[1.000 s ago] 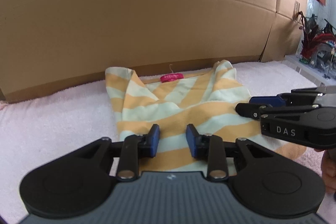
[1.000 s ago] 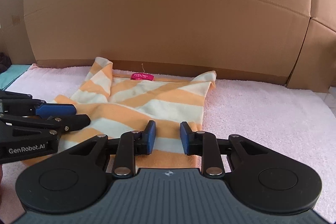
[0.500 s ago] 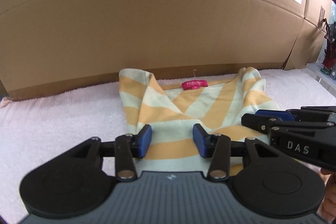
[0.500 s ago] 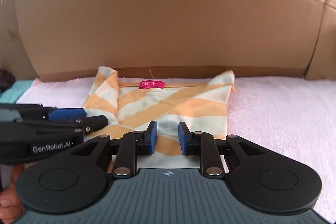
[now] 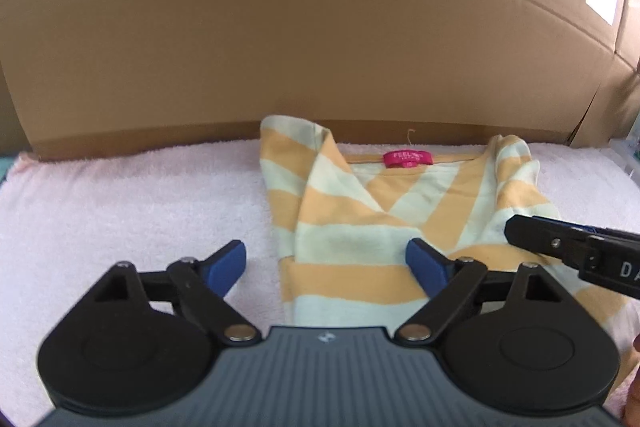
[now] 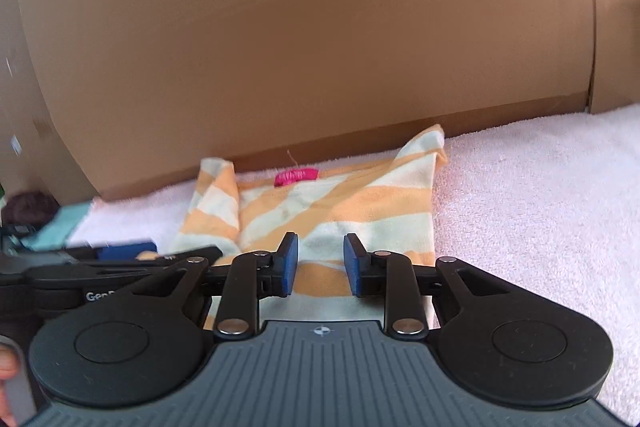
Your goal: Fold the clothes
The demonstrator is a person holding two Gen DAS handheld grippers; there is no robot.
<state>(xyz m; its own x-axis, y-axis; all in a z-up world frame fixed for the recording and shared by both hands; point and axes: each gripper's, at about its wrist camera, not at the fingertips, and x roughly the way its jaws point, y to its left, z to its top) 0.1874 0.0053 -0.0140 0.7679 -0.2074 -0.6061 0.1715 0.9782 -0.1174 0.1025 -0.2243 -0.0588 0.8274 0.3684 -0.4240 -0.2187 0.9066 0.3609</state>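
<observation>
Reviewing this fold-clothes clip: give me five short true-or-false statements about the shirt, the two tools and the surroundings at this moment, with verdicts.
1. The striped shirt lies on a pink towel. True.
2. The left tool is clamped on the shirt. False: its jaws stand wide, having just been opening, and its pads press on nothing.
3. A pink label sits at the shirt's collar. True.
4. The right tool holds a sock. False: no sock shows; there is a clear gap between its pads, over the shirt.
5. A tiled wall stands behind the towel. False: it is a cardboard wall.
</observation>
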